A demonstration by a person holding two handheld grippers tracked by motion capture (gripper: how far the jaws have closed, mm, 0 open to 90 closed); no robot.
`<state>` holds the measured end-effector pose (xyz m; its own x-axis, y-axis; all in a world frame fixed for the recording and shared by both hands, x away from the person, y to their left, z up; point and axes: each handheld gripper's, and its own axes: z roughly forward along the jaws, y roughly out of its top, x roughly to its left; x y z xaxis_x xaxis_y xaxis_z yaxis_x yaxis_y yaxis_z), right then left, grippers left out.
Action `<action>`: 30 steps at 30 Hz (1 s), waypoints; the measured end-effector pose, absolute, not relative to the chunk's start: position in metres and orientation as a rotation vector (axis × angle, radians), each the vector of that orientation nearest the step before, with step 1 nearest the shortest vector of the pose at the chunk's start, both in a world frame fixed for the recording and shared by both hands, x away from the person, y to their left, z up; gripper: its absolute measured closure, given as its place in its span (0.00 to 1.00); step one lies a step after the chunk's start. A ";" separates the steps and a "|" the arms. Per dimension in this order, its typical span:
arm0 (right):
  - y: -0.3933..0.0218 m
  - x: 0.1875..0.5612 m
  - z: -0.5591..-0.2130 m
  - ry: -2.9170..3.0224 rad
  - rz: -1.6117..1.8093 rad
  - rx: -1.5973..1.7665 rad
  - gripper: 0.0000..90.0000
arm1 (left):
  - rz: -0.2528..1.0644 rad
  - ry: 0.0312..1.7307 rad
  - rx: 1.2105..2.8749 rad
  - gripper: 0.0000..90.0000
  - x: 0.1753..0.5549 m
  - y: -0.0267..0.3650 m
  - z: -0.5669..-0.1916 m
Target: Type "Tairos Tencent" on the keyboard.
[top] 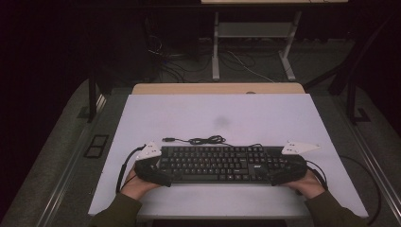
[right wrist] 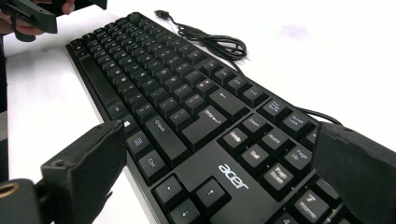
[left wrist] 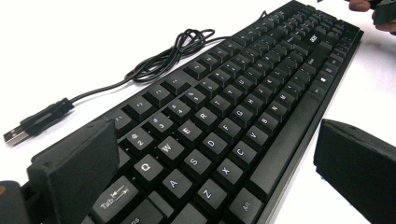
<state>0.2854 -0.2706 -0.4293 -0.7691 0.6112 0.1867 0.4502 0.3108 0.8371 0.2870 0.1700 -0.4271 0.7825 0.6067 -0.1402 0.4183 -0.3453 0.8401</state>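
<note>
Two grippers stood at the ends of one keyboard [top: 222,163], which lay flat on the white table [top: 217,113], near its front edge and parallel to it. The keyboard was a long, low black plastic slab with matt, square, slightly dished keys and white lettering. Its thin black cable [top: 204,140] ran from the back edge into a loose coil just behind it, ending in a flat metal plug [left wrist: 14,136] lying on the bare top.

Left gripper [top: 152,171]: jaws spread wide, straddling the left end of the keyboard, one blunt rubbery black pad over the back corner, the other off the front edge on the table side. I could not tell whether either pad touched. Nothing was clamped.

Right gripper [top: 286,171]: likewise wide open across the right end, by the number pad, holding nothing.

The tabletop was smooth and plain, with broad free room behind the cable up to the far wooden edge [top: 217,88], and only a narrow strip between keyboard and near edge.
</note>
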 end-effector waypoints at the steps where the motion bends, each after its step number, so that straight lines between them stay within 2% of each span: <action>1: -0.271 0.285 -0.429 2.405 1.451 0.984 0.04 | 0.240 0.768 1.989 0.00 0.287 0.169 -0.427; 30: -0.247 0.297 -0.427 2.432 1.473 0.947 0.04 | 0.231 0.758 1.989 0.00 0.293 0.160 -0.427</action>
<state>0.2965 -0.2466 -0.4271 -0.7909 0.5811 0.1920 0.4394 0.3208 0.8391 0.2933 0.1597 -0.4275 0.7890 0.5973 -0.1437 0.4157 -0.3469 0.8407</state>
